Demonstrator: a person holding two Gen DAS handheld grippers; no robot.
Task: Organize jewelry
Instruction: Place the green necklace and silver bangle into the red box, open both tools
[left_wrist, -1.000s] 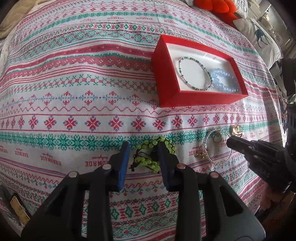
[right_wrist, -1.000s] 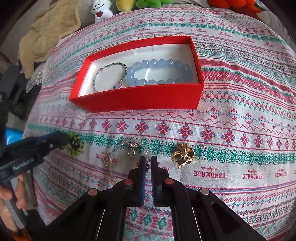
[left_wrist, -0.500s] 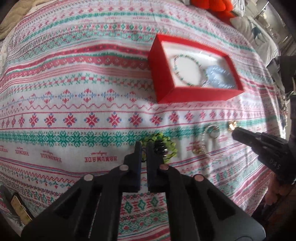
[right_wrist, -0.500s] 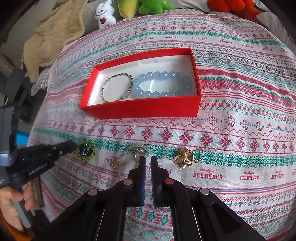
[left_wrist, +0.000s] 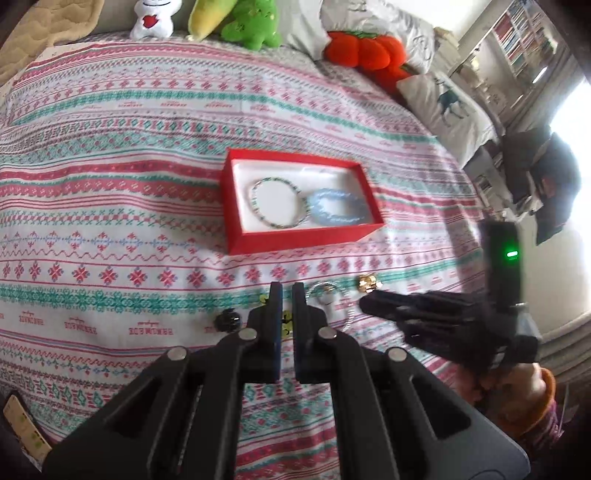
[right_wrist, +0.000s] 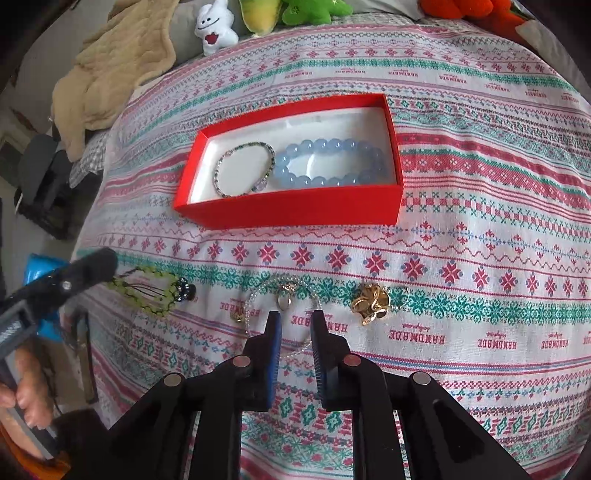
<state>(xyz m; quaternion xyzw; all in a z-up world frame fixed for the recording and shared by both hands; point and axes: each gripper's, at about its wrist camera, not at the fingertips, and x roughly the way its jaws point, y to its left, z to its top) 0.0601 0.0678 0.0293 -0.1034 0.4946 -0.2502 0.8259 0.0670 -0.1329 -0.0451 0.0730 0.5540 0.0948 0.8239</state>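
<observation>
Bedspread (right_wrist: 480, 258): patterned, bearing red box (right_wrist: 295, 212) (two bracelets inside).
Left gripper (left_wrist: 287, 291): clenched on green bracelet (right_wrist: 147, 291), near left.
Right gripper (right_wrist: 295, 317): released, over silver chain (right_wrist: 255, 299).

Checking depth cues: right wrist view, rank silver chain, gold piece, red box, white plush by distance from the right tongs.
1. silver chain, right at the right tongs' tips.
2. gold piece, just right.
3. red box, beyond, centre.
4. white plush, far edge, left.
</observation>
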